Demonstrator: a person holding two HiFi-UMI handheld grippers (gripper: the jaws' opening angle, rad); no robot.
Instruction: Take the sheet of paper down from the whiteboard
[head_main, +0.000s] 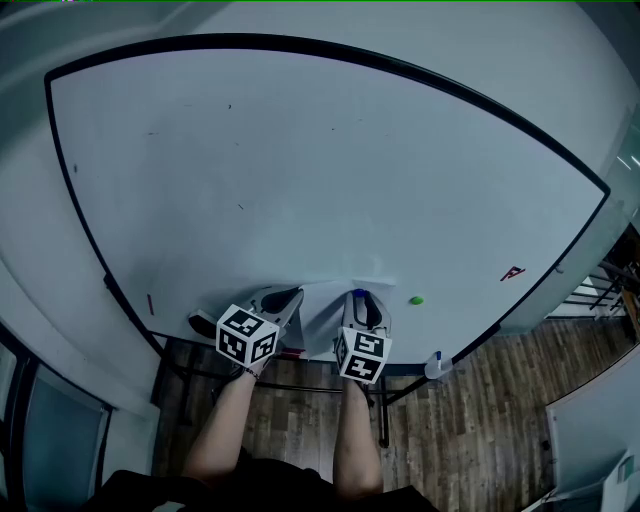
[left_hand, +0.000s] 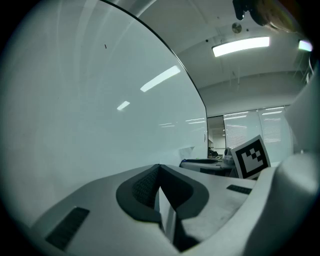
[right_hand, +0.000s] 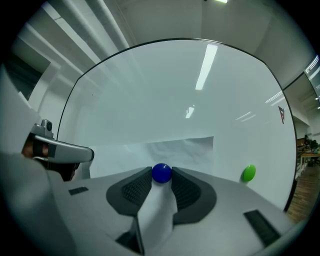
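The white sheet of paper (head_main: 322, 303) lies flat on the whiteboard (head_main: 330, 170) near its lower edge. My left gripper (head_main: 289, 298) is at the sheet's left side, shut on the paper's edge (left_hand: 167, 218), which shows as a thin strip between the jaws. My right gripper (head_main: 360, 297) is at the sheet's right part, its jaws closed round a blue round magnet (right_hand: 161, 173) that sits on the paper (right_hand: 172, 149). In the right gripper view the left gripper (right_hand: 62, 151) shows at the far left. Both grippers point level at the board.
A green magnet (head_main: 416, 300) sticks to the board right of the sheet, also seen as a green magnet (right_hand: 248, 173) beside my right jaws. A red mark (head_main: 512, 272) lies further right. A small white and blue object (head_main: 437, 365) sits at the board's lower frame, above a wooden floor (head_main: 470, 440).
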